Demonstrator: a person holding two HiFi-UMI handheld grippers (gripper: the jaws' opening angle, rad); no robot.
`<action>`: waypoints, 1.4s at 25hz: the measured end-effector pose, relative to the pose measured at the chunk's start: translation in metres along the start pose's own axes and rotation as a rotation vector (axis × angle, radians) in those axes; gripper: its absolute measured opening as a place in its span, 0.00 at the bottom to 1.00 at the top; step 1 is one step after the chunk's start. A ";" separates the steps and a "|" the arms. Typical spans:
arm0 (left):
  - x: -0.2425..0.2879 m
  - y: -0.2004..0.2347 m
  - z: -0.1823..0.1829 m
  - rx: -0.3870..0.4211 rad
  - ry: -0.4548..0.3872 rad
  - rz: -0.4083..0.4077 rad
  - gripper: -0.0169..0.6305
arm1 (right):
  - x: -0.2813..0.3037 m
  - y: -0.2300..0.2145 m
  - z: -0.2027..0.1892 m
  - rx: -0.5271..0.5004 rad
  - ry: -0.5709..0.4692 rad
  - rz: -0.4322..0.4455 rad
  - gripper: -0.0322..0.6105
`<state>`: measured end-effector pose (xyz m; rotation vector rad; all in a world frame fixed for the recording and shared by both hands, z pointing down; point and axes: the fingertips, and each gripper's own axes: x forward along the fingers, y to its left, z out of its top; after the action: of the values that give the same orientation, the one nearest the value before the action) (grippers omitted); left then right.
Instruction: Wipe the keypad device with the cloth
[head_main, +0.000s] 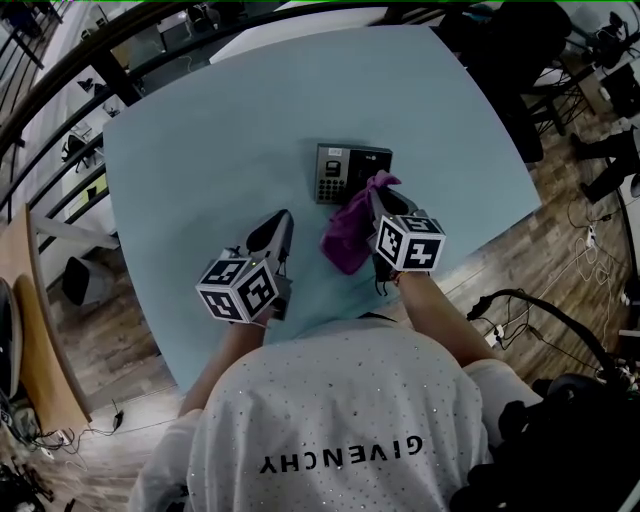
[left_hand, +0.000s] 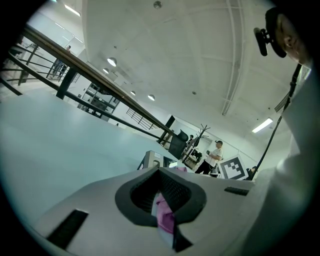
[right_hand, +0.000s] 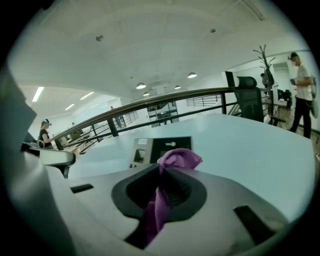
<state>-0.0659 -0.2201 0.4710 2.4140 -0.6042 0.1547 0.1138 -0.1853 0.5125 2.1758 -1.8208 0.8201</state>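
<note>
The keypad device (head_main: 350, 168), a dark box with a small screen and a key grid, lies flat on the pale blue table (head_main: 220, 150). My right gripper (head_main: 380, 190) is shut on a purple cloth (head_main: 348, 235), which hangs in a bunch just short of the device's near edge. In the right gripper view the cloth (right_hand: 179, 157) pokes out past the closed jaws (right_hand: 167, 170), with the device (right_hand: 160, 148) right behind it. My left gripper (head_main: 280, 222) hovers left of the cloth, apart from it, jaws together (left_hand: 159, 172). A sliver of purple shows through their slit.
The table's near edge runs just under both grippers, with wooden floor and cables (head_main: 590, 250) beyond. A dark railing (head_main: 60, 80) curves past the far left. A person (right_hand: 302, 90) stands far off to the right, near an office chair (right_hand: 248, 97).
</note>
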 end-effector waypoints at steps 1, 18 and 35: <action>-0.002 -0.001 -0.001 0.002 -0.001 0.002 0.03 | 0.002 0.013 0.000 -0.022 0.006 0.035 0.09; -0.047 0.026 -0.006 -0.007 -0.020 0.094 0.03 | 0.036 0.067 -0.029 -0.198 0.110 0.129 0.10; -0.035 0.019 -0.003 0.001 -0.011 0.034 0.03 | 0.010 -0.008 -0.043 -0.103 0.097 -0.089 0.10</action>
<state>-0.1050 -0.2177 0.4752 2.4074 -0.6504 0.1561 0.1104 -0.1714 0.5550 2.0992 -1.6693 0.7807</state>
